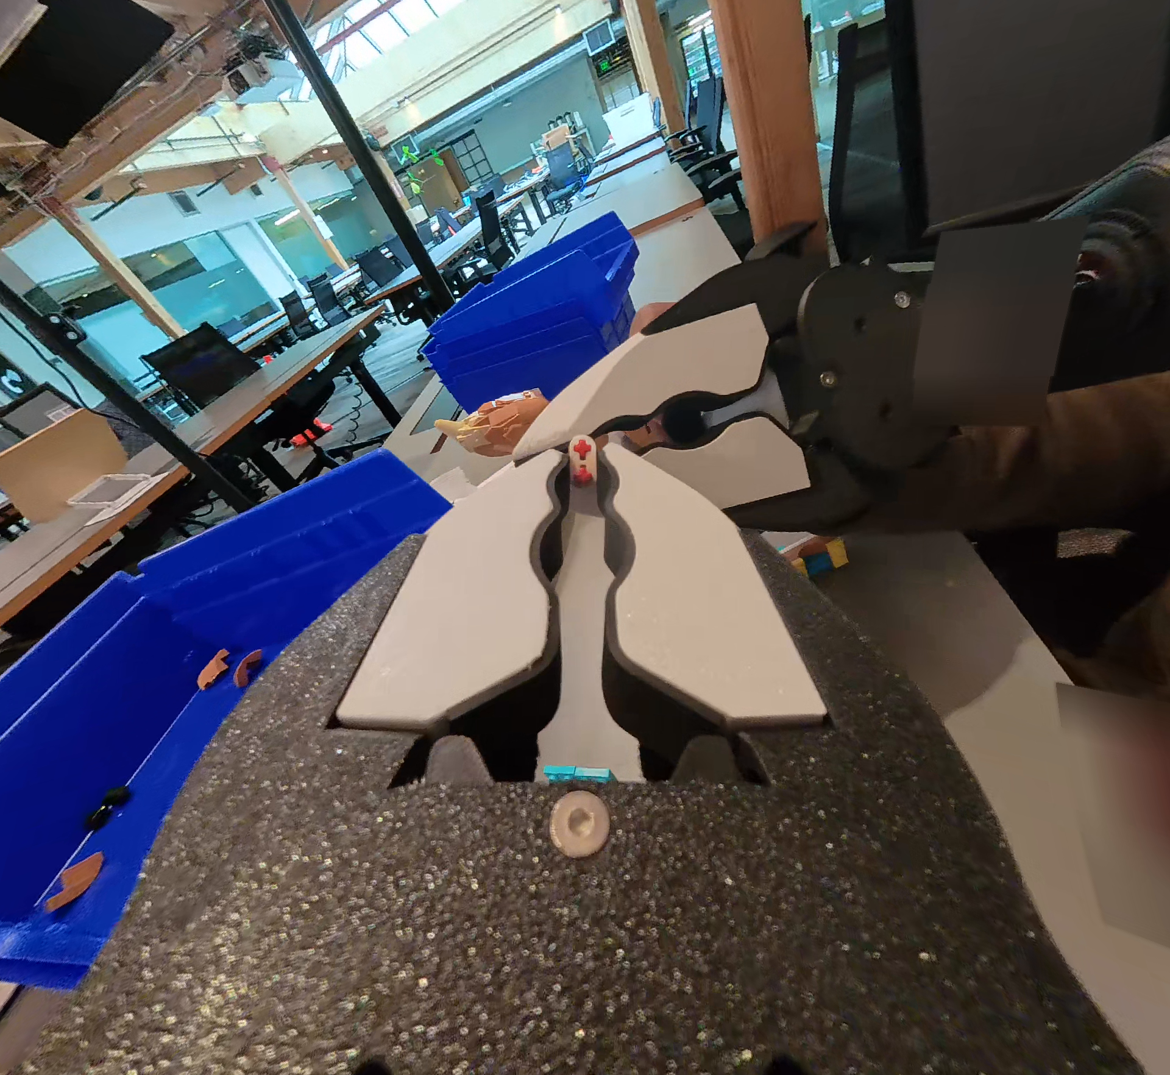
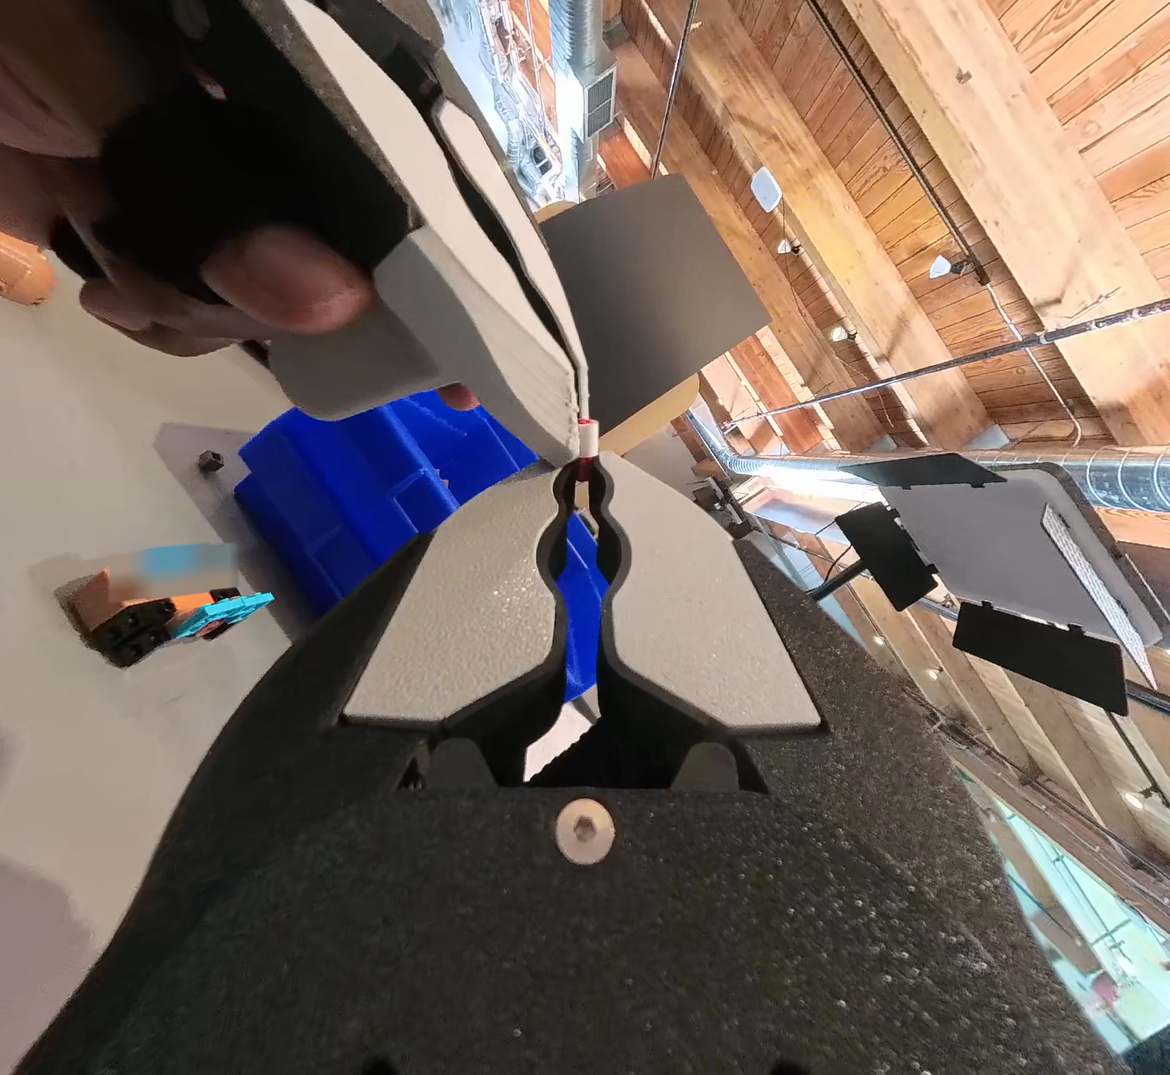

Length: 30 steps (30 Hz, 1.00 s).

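Observation:
A small white connector piece with red cross-shaped pins [image 1: 581, 459] is pinched between the tips of my left gripper [image 1: 582, 465], which is shut on it. My right gripper [image 1: 560, 443] reaches in from the right, held by a sleeved hand, and its closed tips meet the same piece. In the right wrist view my right gripper [image 2: 582, 470] is shut on the red end of the piece [image 2: 587, 442]. There the left gripper [image 2: 577, 421] comes down from the upper left and clamps the white end. Both grippers hold the piece in the air above the white table [image 1: 949, 633].
A blue bin [image 1: 190, 633] at the left holds brown pieces [image 1: 212, 668] and a black one [image 1: 107, 804]. A stack of blue bins [image 1: 538, 310] and a brown brick model [image 1: 500, 421] lie beyond. Coloured bricks [image 2: 171, 614] sit on the table; a dark monitor [image 1: 1025, 63] stands right. Less than 4 cm separates the two grippers' tips.

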Each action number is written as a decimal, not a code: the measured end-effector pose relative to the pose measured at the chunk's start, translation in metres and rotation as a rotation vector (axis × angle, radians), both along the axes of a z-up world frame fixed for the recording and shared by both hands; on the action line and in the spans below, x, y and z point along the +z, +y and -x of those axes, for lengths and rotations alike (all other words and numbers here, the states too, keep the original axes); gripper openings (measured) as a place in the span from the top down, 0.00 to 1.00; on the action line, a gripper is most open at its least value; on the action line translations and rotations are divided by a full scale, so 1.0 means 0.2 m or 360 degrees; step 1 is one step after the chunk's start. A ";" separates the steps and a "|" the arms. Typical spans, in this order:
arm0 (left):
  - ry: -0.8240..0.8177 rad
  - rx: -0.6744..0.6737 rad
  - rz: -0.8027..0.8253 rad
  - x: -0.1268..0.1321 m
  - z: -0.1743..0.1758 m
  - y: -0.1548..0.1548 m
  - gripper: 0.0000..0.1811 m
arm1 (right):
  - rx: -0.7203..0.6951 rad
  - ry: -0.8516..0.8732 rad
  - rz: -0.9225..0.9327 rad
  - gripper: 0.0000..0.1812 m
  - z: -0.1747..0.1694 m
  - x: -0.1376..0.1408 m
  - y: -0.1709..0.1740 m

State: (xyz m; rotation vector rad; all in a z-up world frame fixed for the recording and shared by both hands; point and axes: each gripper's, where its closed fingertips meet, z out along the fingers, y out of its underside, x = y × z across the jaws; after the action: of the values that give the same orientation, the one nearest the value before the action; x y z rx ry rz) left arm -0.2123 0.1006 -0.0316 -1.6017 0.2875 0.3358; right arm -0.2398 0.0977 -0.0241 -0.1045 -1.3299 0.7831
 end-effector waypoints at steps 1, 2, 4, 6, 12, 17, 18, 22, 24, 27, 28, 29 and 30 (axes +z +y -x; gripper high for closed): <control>-0.0016 0.0003 0.0005 0.00 0.00 0.00 0.96 | 0.0005 -0.0006 0.0003 0.98 0.00 0.00 0.00; -0.0047 -0.0002 0.0012 -0.01 0.00 0.00 0.96 | 0.0008 -0.0012 0.0005 0.98 0.00 -0.01 0.00; -0.0164 -0.0038 0.0023 -0.01 0.00 0.00 0.96 | 0.0017 -0.0021 0.0003 0.98 0.00 -0.02 0.00; -0.0300 -0.0103 0.0019 -0.02 -0.01 0.00 0.96 | 0.0044 -0.0006 -0.0002 0.98 -0.01 -0.02 0.00; -0.0751 -0.0325 -0.0010 -0.01 -0.06 -0.09 0.96 | 0.0202 0.0058 -0.0118 0.97 -0.09 -0.06 -0.05; -0.0965 -0.0544 0.0071 -0.03 -0.13 -0.20 0.96 | 0.0446 0.0053 -0.0155 0.92 -0.19 -0.09 -0.13; -0.0977 -0.0566 0.0096 -0.04 -0.14 -0.21 0.96 | 0.0518 0.0045 -0.0155 0.92 -0.22 -0.10 -0.15; -0.0931 -0.0653 0.0197 -0.07 -0.20 -0.24 0.96 | 0.0763 -0.0021 -0.0121 0.87 -0.31 -0.11 -0.20; -0.0890 -0.0671 0.0224 -0.08 -0.22 -0.24 0.96 | 0.0833 -0.0049 -0.0091 0.86 -0.33 -0.11 -0.21; -0.0897 -0.0670 0.0183 -0.07 -0.22 -0.23 0.96 | 0.0863 -0.0065 -0.0065 0.85 -0.34 -0.11 -0.21; -0.0910 -0.0663 0.0163 -0.06 -0.22 -0.23 0.96 | 0.0849 -0.0056 -0.0069 0.86 -0.34 -0.11 -0.20; -0.0919 -0.0646 0.0146 -0.05 -0.21 -0.22 0.96 | 0.0827 -0.0042 -0.0077 0.86 -0.34 -0.11 -0.20; -0.0922 -0.0618 0.0117 -0.05 -0.20 -0.22 0.96 | 0.0799 -0.0023 -0.0085 0.86 -0.34 -0.11 -0.20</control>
State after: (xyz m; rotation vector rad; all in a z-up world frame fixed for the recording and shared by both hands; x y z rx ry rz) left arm -0.1730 0.0575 -0.0409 -1.6008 0.1566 -0.4382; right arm -0.1719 0.0575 -0.0453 0.2774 -1.4077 1.1674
